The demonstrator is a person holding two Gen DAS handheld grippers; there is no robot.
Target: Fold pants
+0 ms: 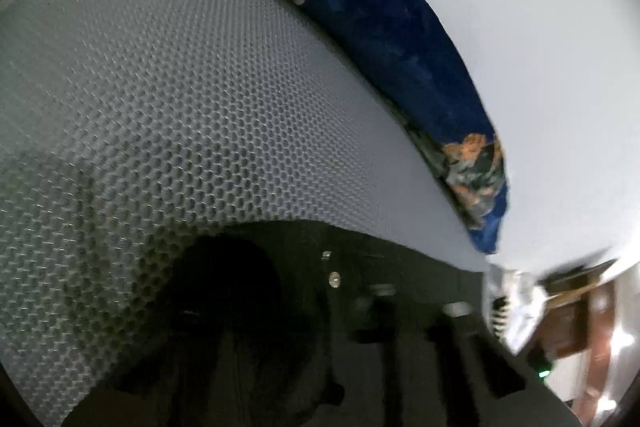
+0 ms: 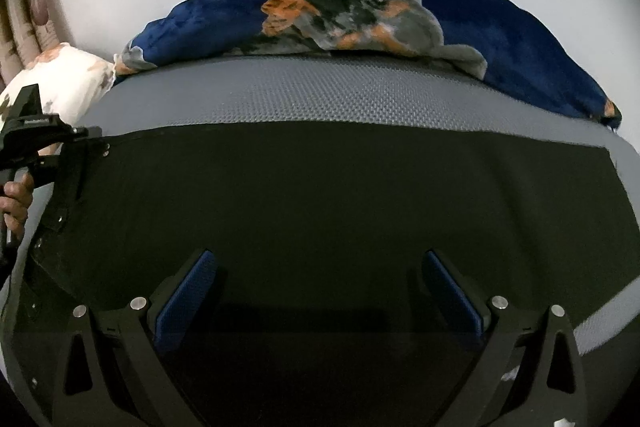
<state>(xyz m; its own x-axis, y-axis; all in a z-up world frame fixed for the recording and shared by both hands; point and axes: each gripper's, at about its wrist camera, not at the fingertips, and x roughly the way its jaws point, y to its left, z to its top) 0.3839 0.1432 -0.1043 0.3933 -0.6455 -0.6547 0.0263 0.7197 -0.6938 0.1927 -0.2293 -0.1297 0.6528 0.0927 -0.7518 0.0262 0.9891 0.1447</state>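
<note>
The right gripper (image 2: 316, 283) hovers with its 2 blue-padded fingers (image 2: 188, 291) spread wide, gripping nothing, over the black pants (image 2: 320, 195) lying flat on a grey honeycomb-textured mat (image 2: 340, 99). At far left, the left gripper (image 2: 86, 135) is clamped on the pants' corner. A plush navy blanket (image 2: 500, 39) lies beyond.

No text, label, brand, number or sign could be read in either wrist view.
</note>
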